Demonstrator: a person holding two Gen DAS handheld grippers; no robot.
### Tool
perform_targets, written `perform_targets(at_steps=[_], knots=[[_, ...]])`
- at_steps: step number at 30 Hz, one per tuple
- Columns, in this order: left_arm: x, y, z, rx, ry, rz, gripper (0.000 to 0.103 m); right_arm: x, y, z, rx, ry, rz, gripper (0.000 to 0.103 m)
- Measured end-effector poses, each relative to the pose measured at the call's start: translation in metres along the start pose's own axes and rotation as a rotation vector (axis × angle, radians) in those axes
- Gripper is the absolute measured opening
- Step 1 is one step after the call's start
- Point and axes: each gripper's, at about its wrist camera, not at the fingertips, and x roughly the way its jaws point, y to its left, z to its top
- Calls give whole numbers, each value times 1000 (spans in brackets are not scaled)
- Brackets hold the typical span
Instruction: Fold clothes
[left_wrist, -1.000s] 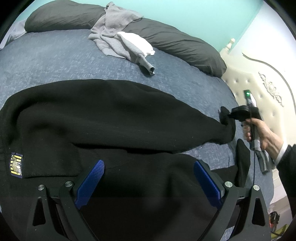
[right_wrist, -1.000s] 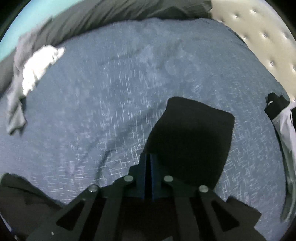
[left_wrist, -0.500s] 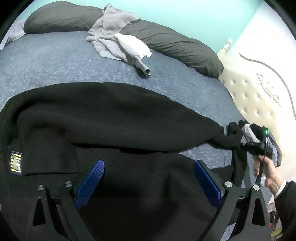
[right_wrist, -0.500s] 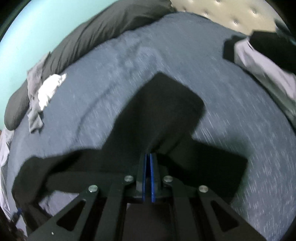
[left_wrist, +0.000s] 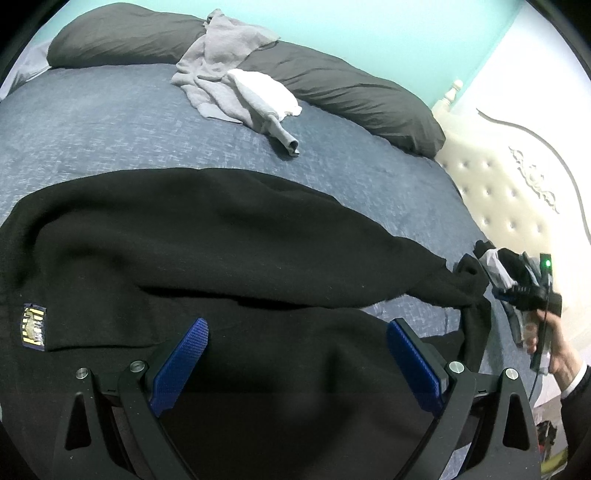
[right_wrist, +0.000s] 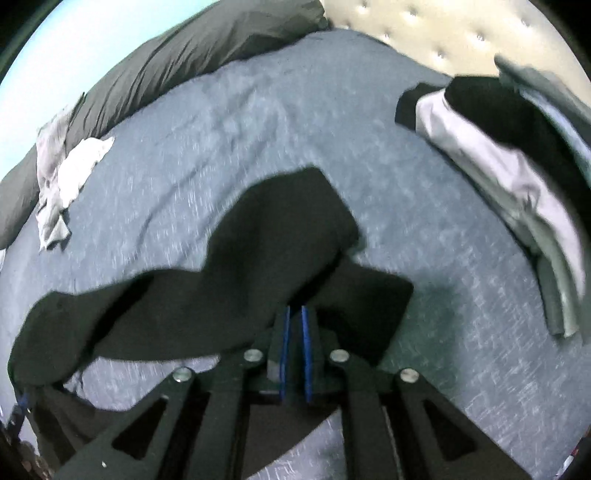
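Observation:
A black sweater with a small yellow patch lies spread on the blue bed. My left gripper is open and empty, hovering just over the sweater's body. My right gripper is shut on the black sleeve, whose cuff end lies ahead of the blue pads. In the left wrist view the right gripper sits at the sleeve's end at the far right.
A crumpled grey and white clothes pile lies at the far side by dark pillows. A stack of folded clothes sits near the cream tufted headboard.
My right gripper has pulled the sleeve end rightward and down toward the bed edge, stretching it out. The left gripper has stayed open over the sweater.

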Motion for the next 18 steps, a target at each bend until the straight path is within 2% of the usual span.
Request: perform_targets(at_steps=[1,2,7,18], knots=[[0,0,0,-1,-2,1,99,0,1,5,7,-8,10,35],[-1,1,1,-2,-3,2,99,-1,2,10,15,-15,20,40],[-1,3,2,-4,-3,3,99,15,37,38,-24,-11,123,40],[0,7,1,-12,2,5,99,72,49,78,39,87,-31,40]])
